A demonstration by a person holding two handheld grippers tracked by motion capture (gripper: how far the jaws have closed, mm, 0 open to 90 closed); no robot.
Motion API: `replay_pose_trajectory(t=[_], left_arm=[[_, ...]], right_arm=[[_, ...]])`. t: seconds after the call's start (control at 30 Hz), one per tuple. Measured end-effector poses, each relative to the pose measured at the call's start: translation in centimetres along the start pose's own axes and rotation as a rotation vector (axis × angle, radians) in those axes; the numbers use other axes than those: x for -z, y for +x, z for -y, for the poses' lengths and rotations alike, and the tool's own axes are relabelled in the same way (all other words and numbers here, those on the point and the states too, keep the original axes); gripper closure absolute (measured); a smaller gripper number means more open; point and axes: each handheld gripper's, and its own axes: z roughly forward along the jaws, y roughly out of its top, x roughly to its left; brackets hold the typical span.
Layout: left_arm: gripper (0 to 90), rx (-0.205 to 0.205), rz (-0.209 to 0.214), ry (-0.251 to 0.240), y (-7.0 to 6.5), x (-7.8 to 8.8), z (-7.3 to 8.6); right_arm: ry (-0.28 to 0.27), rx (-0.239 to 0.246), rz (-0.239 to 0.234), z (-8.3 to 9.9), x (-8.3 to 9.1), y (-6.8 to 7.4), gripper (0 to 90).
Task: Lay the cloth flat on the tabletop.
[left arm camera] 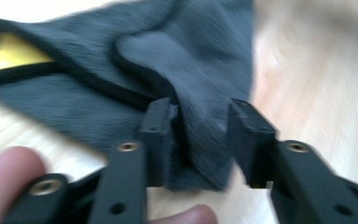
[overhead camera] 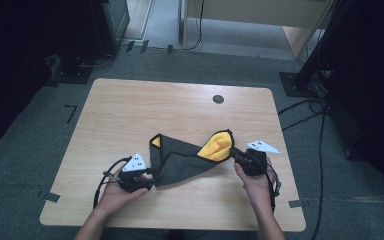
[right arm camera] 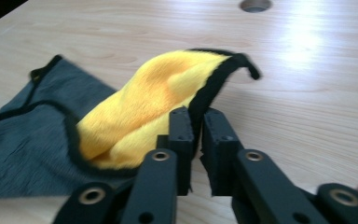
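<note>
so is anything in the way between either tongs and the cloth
Nothing visible. The left tongs stand open with a fold of the grey and yellow cloth between their jaws. The right tongs pinch the black-trimmed edge of its yellow side. The table around it is bare wood.

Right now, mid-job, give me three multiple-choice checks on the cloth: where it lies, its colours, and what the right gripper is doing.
1. Where does the cloth lie?
A. on the table's near half, between the two grippers
B. by the round hole at the far edge
C. on the floor

2. What colours is it?
A. red and white
B. dark grey and yellow, black trim
C. plain blue

3. How does the right gripper stand?
A. wide open above the table
B. closed on the trimmed edge by the yellow side
C. resting on bare wood

Answers: 1 A, the high view shows it between the hands. 2 B, both faces show. 3 B, the black edge runs between the nearly shut jaws.
</note>
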Motion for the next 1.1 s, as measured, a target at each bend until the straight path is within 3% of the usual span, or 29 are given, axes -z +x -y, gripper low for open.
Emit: replay_pose_trajectory(t=[0.07, 0.17, 0.3, 0.4, 0.5, 0.6, 0.67, 0.73, 0.87, 0.93, 1.03, 1.1], left_arm=[[53.0, 0.065, -0.052, -0.036, 0.7, 0.1, 0.0], [51.6, 0.104, -0.082, -0.046, 0.8, -0.1, -0.1], [51.5, 0.07, -0.071, -0.019, -0.4, -1.2, -0.5], [62.5, 0.046, -0.135, 0.047, -1.2, -2.3, -0.6], [80.1, 0.035, -0.092, 0.049, -1.4, -2.3, -0.3], [84.2, -0.021, -0.045, 0.035, -1.5, -1.7, -0.1], [84.0, -0.079, -0.002, 0.023, -1.7, -1.2, 0.0], [82.2, -0.122, 0.034, 0.025, -1.9, -1.1, 0.2], [81.6, -0.214, 0.146, 0.035, -2.3, -0.8, 0.7], [80.7, -0.223, 0.182, 0.053, -2.4, -0.7, 0.9], [71.8, -0.233, 0.272, 0.147, -2.2, -0.9, 1.1], [66.2, -0.24, 0.294, 0.154, -2.1, -0.9, 1.3]], right_arm=[[-0.029, -0.022, 0.031, -0.1, 0.4, -0.5, 78.6], [-0.065, -0.042, 0.059, -0.3, 0.9, -0.9, 76.5], [-0.042, -0.032, 0.007, 0.1, 0.0, 0.0, 71.4], [0.001, 0.016, -0.038, 0.8, -1.4, 1.6, 68.0], [0.05, 0.059, -0.041, 1.6, -3.0, 2.5, 66.7], [0.104, 0.058, -0.007, 2.5, -4.2, 2.1, 69.2], [0.123, 0.066, 0.028, 2.9, -4.6, 1.5, 70.3], [0.132, 0.041, 0.038, 3.0, -4.6, 0.8, 70.2], [0.148, 0.069, 0.079, 3.3, -4.7, 0.1, 70.0], [0.147, 0.066, 0.076, 3.4, -4.7, -0.1, 69.6], [0.135, 0.09, 0.106, 3.2, -4.3, 0.3, 69.2], [0.091, 0.103, 0.127, 2.8, -3.7, 0.7, 68.8]])
